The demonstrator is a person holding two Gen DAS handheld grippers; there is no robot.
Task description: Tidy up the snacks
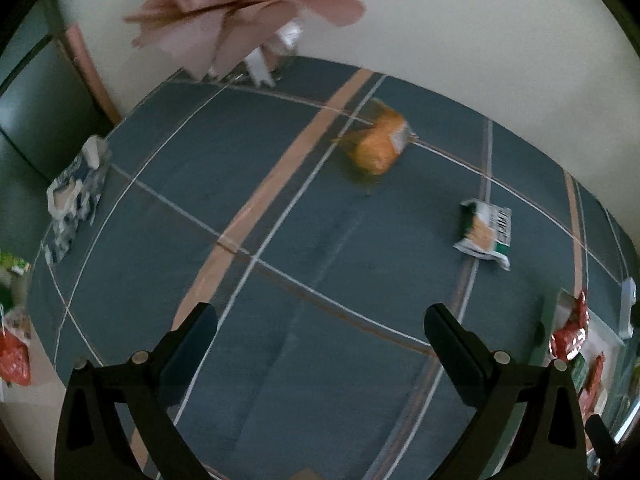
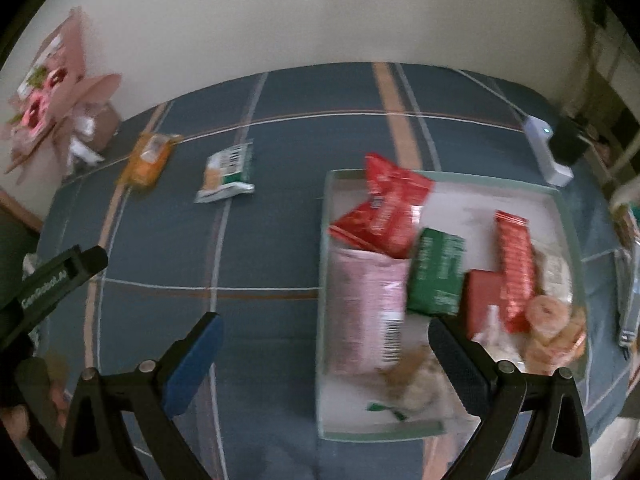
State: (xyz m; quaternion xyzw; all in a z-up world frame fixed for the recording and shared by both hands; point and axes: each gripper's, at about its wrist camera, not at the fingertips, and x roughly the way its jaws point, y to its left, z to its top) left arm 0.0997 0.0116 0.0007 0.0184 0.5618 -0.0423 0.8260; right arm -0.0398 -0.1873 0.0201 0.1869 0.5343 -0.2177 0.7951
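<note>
An orange snack pack (image 1: pixel 378 142) and a green-and-white snack pack (image 1: pixel 486 232) lie loose on the blue plaid cloth; both show in the right wrist view too, the orange pack (image 2: pixel 150 158) and the green-and-white pack (image 2: pixel 226 172). A shallow white tray (image 2: pixel 325 320) holds several snacks: red packs (image 2: pixel 386 208), a pink pack (image 2: pixel 368 312), a green box (image 2: pixel 436 272), round biscuits (image 2: pixel 554 328). My left gripper (image 1: pixel 320 336) is open and empty, above the cloth, short of both loose packs. My right gripper (image 2: pixel 326 350) is open and empty, over the tray's left wall.
A pink paper-wrapped bouquet (image 1: pixel 236 12) stands at the back by the wall. A blue-white bag (image 1: pixel 76 196) sits at the cloth's left edge. A white device (image 2: pixel 546 152) lies behind the tray. The left gripper's body (image 2: pixel 56 280) shows at the left.
</note>
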